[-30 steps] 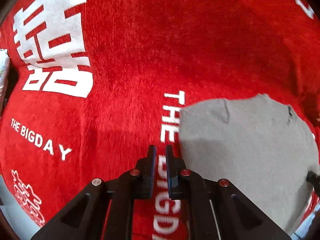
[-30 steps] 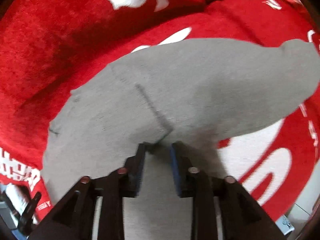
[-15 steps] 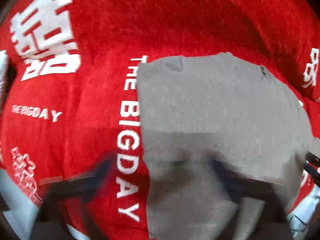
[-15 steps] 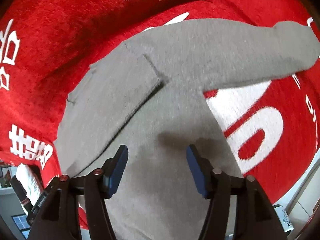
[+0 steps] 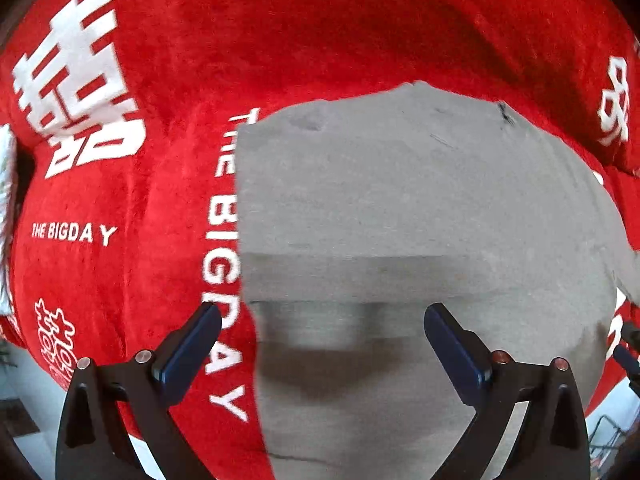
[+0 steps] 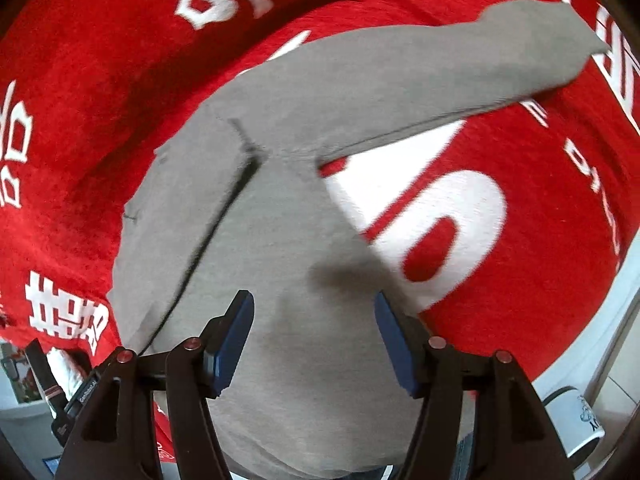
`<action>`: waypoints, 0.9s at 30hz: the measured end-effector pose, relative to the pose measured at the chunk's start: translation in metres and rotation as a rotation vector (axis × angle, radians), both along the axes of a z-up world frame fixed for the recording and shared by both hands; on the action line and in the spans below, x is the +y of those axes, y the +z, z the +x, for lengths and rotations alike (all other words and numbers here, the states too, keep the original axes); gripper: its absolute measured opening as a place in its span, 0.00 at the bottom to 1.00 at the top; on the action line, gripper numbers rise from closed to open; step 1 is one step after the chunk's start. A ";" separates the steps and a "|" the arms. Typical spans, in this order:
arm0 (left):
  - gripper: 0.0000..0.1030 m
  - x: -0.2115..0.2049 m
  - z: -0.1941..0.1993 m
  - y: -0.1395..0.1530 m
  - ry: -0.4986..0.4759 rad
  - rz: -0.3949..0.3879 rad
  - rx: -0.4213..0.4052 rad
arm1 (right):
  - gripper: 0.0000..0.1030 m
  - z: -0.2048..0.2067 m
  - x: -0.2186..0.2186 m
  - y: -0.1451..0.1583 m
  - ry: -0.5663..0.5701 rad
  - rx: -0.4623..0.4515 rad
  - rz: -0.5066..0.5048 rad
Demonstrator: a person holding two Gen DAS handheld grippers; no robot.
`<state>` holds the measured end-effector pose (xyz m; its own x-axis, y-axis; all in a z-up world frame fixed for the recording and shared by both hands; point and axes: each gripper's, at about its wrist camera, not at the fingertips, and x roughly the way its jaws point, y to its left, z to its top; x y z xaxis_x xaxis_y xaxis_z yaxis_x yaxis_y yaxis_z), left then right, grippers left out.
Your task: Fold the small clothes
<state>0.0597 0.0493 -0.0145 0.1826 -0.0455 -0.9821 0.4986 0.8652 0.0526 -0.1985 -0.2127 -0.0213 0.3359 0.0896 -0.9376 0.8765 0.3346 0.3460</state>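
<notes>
We had both sets of jaws spread, nothing gripped: left gripper [image 5: 322, 330], right gripper [image 6: 314, 320]. Next we judged best: pinch the grey garment's [image 6: 280, 240] sleeve [image 6: 460, 60] at 1 o'clock, fold inward flat.

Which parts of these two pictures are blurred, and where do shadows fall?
Left wrist view: grey garment smeared near its lower fold, dark shadow below it; white lettering on the red cloth sharp. Right wrist view: sleeve edge slightly blurred, soft shadow between the claw tips; fisheye bends both.
</notes>
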 end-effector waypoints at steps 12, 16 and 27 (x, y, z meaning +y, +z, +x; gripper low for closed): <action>0.99 -0.089 -0.045 -0.001 -0.102 -0.050 0.065 | 0.65 -0.102 -0.121 -0.024 -0.353 -0.083 0.059; 0.99 -0.128 -0.063 -0.004 -0.135 -0.060 0.067 | 0.65 -0.135 -0.160 -0.047 -0.481 -0.155 0.106; 0.99 -0.217 -0.087 -0.017 -0.158 -0.103 0.079 | 0.77 -0.142 -0.215 -0.070 -0.549 -0.395 0.198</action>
<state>-0.0278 -0.1676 -0.0313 0.0877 -0.1688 -0.9817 0.6273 0.7749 -0.0772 -0.3401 -0.4282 -0.0910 0.6932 -0.0342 -0.7199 0.6971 -0.2219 0.6818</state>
